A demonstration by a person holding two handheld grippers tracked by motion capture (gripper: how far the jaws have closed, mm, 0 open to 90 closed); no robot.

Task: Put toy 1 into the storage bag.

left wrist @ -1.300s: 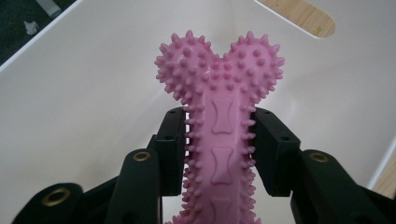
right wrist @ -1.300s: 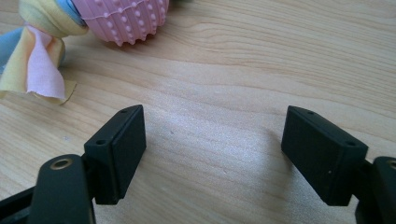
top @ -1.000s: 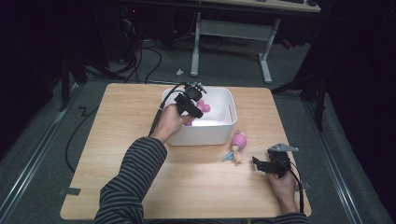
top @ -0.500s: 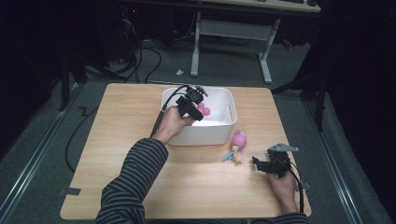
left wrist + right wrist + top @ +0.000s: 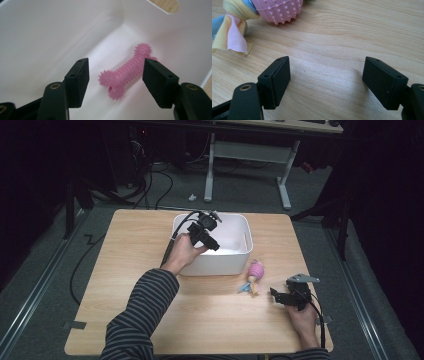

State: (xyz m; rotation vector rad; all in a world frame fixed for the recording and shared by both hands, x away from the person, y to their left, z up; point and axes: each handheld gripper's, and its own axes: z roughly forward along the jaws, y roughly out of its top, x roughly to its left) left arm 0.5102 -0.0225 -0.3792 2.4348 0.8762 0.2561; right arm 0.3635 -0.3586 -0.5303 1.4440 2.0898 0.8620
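With its jaws having just been opening above the white bin (image 5: 190, 265), the left gripper (image 5: 116, 82) stands released, and the pink spiked bone toy (image 5: 126, 73) lies free on the bin floor beyond the pads, near the far wall, apparently just dropped there. At the table's near right, the right gripper (image 5: 325, 82) rests spread and empty on the wood, facing the pink ball toy with cloth tails (image 5: 255, 272) just right of the bin, probably the next pick.
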